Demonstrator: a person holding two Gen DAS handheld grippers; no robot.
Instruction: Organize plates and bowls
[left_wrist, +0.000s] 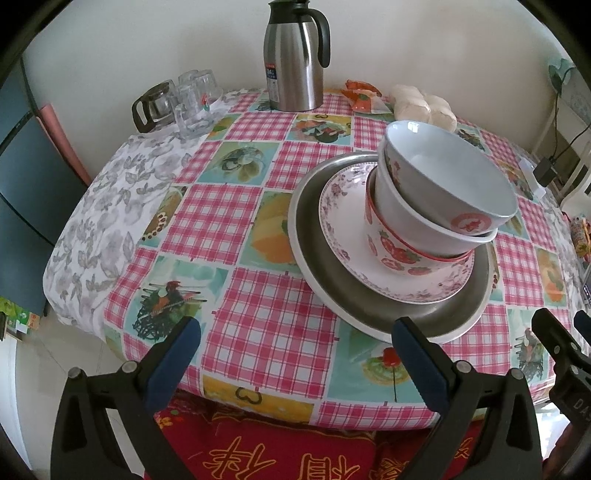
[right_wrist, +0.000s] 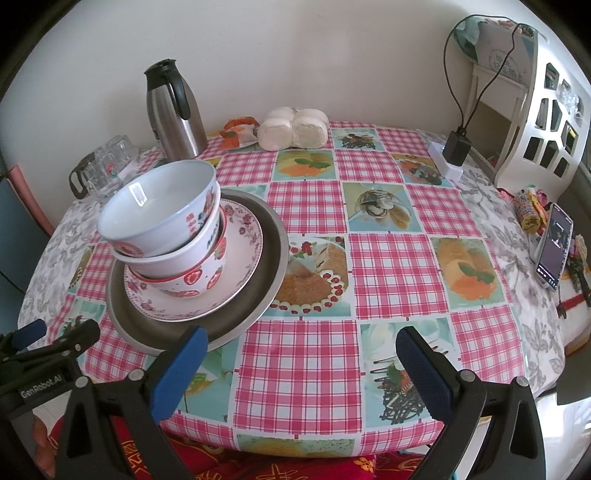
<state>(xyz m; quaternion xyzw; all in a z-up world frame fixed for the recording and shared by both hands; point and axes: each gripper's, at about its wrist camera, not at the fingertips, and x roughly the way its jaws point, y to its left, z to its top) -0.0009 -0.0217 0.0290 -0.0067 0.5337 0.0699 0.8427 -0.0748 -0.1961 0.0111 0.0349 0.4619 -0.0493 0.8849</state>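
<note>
I see the tabletop (left_wrist: 258, 314) first, covered in a pink-checked cloth with food pictures, a grey leaf-print cloth under it showing at the edges. On it sits the whole stack: a wide metal tray (left_wrist: 321, 266) at the bottom, a floral plate (left_wrist: 343, 221) lying inside it, and three nested bowls on the plate. The strawberry bowl (left_wrist: 391, 251) is lowest, a plain white bowl (left_wrist: 413, 221) sits in it, and the top bowl (left_wrist: 443, 173), pale blue inside with red marks outside, leans tilted toward the left of the right wrist view. The stack is near the front edge of the tabletop, on my left side in the right wrist view and on my right side in the left wrist view.

At the back, against the wall, stands a steel thermos jug (left_wrist: 295, 59), with a cluster of clear glasses (left_wrist: 192, 99) and a glass pot (left_wrist: 153, 107) to its left, and a bag of white buns (right_wrist: 293, 127) to its right. A phone (right_wrist: 554, 251) lies near the right edge.

My left gripper (left_wrist: 295, 336) hangs spread wide and empty, its right finger just in front of the tray rim. My right gripper (right_wrist: 301, 347) is likewise spread wide, holding nothing, over the checked cloth beside the tray.
</note>
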